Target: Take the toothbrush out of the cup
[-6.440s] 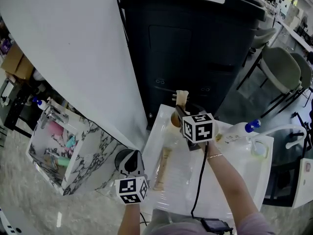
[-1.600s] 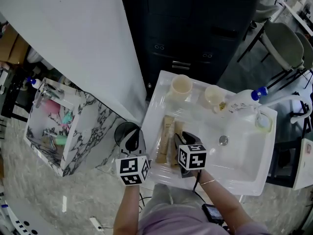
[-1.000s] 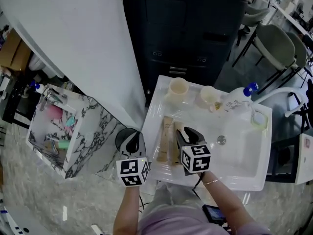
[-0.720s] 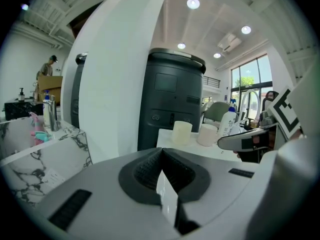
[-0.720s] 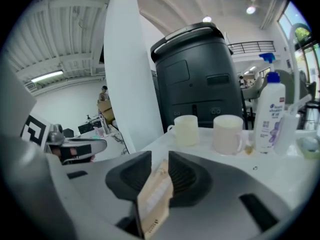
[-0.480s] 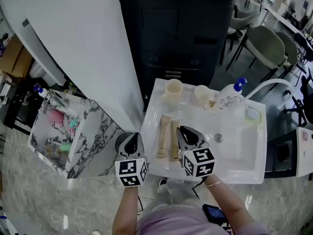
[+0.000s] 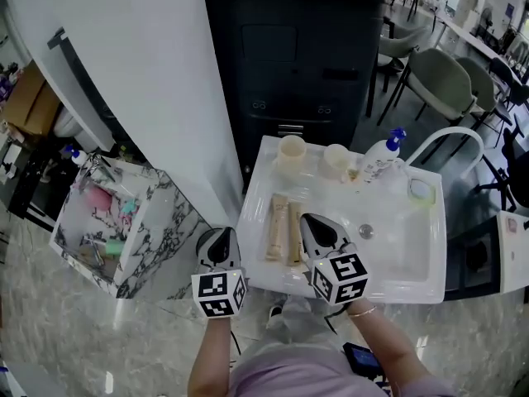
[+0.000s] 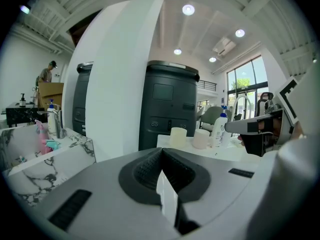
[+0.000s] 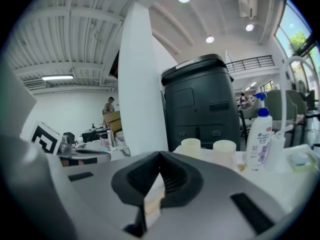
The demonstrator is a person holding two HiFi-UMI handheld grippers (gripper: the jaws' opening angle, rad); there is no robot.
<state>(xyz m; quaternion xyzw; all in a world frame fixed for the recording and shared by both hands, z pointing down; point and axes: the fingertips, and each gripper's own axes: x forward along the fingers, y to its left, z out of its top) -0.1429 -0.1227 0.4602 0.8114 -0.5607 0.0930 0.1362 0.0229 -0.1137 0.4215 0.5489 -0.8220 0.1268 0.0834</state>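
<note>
Toothbrush (image 7: 293, 226) lies flat on the sink (image 7: 413, 255) ledge beside a second beige one (image 7: 276, 226), outside the cup (image 7: 291, 151). The right gripper (image 7: 307, 218) partly covers its edge, its jaws just closed, empty. The left gripper (image 7: 220, 235) is pressed together, empty.

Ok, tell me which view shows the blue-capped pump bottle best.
The right gripper view. There the pump bottle stands large and side-on, with its blue pump and its label plain to see. The left gripper view shows the bottle side-on too, but smaller. The head view shows the bottle small and from above.
</note>
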